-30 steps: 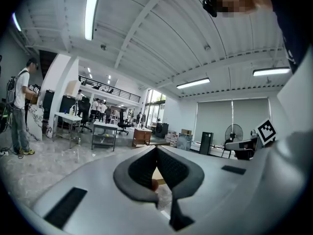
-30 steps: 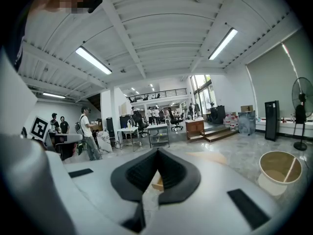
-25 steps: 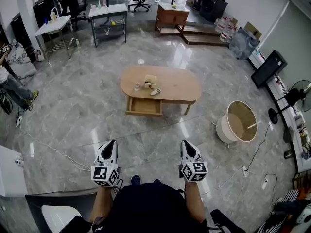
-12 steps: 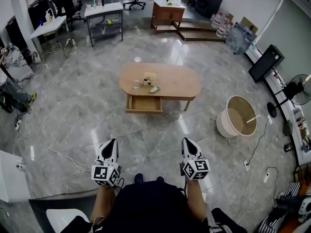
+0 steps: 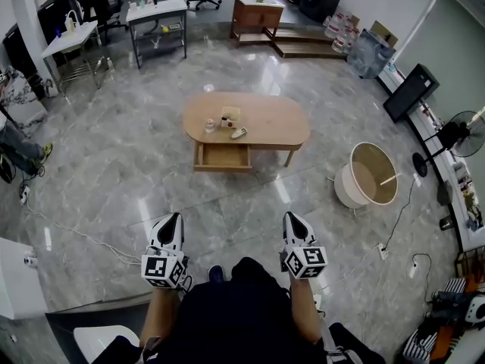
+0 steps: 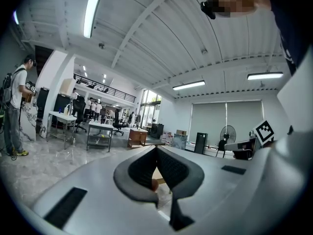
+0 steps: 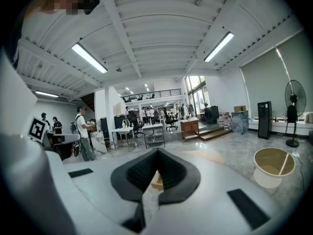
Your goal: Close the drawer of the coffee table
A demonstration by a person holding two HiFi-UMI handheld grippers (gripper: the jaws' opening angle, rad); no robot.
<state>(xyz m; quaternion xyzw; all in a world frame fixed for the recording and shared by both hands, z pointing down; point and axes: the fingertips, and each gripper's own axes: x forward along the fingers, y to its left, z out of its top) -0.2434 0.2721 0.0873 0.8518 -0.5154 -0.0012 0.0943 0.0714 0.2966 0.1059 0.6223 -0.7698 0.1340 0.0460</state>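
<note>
An oval wooden coffee table (image 5: 269, 123) stands on the marble floor ahead of me, with a few small items (image 5: 227, 120) on its top. Its drawer (image 5: 222, 156) is pulled out toward me under the left half. My left gripper (image 5: 174, 218) and right gripper (image 5: 291, 217) are held low in front of my body, far short of the table and level with each other. Both are shut with nothing between the jaws. In the left gripper view the left gripper (image 6: 156, 151) points across the room, as does the right gripper (image 7: 157, 153) in its own view.
A round white tub (image 5: 367, 184) stands right of the table. Cables (image 5: 76, 230) trail across the floor at left. A standing fan (image 5: 455, 135) and a black screen (image 5: 404, 93) line the right wall. Grey tables (image 5: 155, 14) and a wooden cabinet (image 5: 258, 12) stand far back. A person (image 5: 15, 142) is at the left edge.
The coffee table has drifted slightly up and left in the head view as the camera moved. Both grippers hold the same place and stay shut. The drawer stays pulled out.
</note>
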